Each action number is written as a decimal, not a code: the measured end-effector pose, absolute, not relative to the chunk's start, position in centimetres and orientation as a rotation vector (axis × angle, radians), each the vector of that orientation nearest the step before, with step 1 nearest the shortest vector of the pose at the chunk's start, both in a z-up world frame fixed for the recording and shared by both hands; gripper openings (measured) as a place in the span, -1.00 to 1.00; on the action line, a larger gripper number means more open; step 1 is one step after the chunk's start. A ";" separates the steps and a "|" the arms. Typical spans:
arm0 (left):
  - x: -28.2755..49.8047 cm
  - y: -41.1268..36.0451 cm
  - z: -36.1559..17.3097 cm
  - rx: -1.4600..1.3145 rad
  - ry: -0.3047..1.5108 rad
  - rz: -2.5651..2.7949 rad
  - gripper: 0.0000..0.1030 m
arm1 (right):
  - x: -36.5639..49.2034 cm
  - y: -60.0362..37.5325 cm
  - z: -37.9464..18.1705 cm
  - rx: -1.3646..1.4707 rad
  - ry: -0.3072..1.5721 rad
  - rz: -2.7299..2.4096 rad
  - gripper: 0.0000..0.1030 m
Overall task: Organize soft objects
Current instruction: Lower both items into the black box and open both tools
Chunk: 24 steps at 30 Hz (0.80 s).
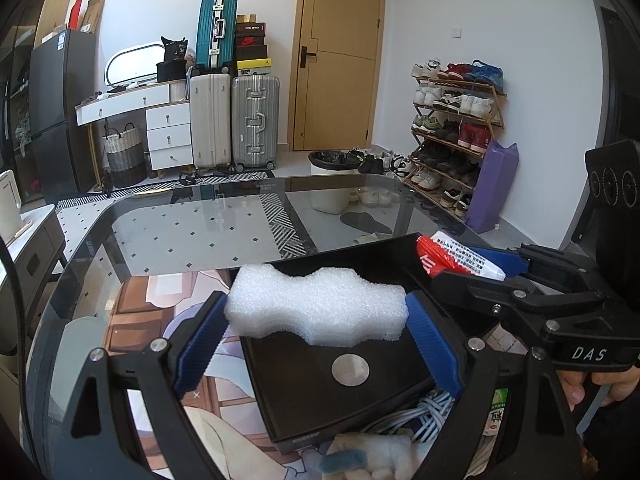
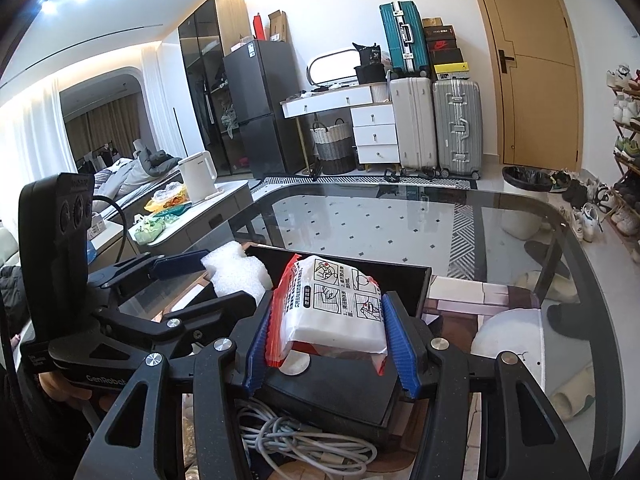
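Partly hidden black tray (image 1: 320, 396) beneath left gripper (image 1: 316, 316) pinching foam (image 1: 316, 304), right gripper (image 2: 326, 332) pinching packet (image 2: 336, 304).

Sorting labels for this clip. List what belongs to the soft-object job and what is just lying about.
Job:
white foam block, clamped in left gripper
wet-wipes pack, clamped in right gripper
black tray beneath both

Lying about:
white cable bundle
suitcases
shoe rack
kettle

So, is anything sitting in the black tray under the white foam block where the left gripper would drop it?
Nothing visible. The white foam block hangs in the left gripper above the black tray, whose floor shows only a round silver disc. The right gripper holds a red-and-white packet alongside.
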State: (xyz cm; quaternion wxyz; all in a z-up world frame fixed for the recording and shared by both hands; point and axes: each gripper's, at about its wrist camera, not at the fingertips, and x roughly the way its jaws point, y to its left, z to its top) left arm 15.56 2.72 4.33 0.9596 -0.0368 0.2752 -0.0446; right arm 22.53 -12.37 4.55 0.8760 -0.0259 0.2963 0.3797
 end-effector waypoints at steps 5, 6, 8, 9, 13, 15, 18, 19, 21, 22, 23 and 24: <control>15.8 2.8 4.4 -0.067 0.554 -0.093 0.72 | 22.9 -11.9 3.9 -0.074 0.628 0.786 0.11; 15.7 2.8 4.3 -0.067 0.553 -0.096 0.73 | 23.0 -11.9 3.9 -0.078 0.623 0.778 0.18; 15.7 2.9 4.2 -0.070 0.553 -0.100 0.73 | 23.0 -12.2 4.0 -0.082 0.600 0.756 0.34; 15.7 3.0 4.3 -0.072 0.553 -0.103 0.73 | 23.1 -12.5 4.0 -0.075 0.594 0.752 0.48; 15.4 2.9 4.3 -0.067 0.555 -0.111 0.75 | 22.8 -13.5 4.5 -0.057 0.578 0.738 0.81; 15.2 2.7 4.3 -0.053 0.558 -0.106 0.81 | 22.5 -13.9 4.7 -0.068 0.580 0.726 0.88; 14.7 2.1 4.3 -0.027 0.555 -0.114 1.00 | 21.8 -14.7 4.8 -0.083 0.590 0.706 0.95; 14.5 2.0 4.3 -0.028 0.557 -0.127 1.00 | 21.6 -15.1 4.8 -0.085 0.590 0.697 0.99; 14.2 1.9 4.4 -0.031 0.557 -0.137 1.00 | 20.9 -15.8 4.7 -0.084 0.591 0.688 0.99; 14.0 1.8 4.5 -0.028 0.556 -0.135 1.00 | 20.6 -16.2 4.7 -0.084 0.596 0.686 0.99; 13.8 1.8 4.5 -0.025 0.555 -0.132 1.00 | 20.2 -16.5 4.6 -0.085 0.599 0.685 0.99; 13.6 1.8 4.6 -0.022 0.555 -0.129 1.00 | 19.9 -16.7 4.6 -0.088 0.604 0.680 0.99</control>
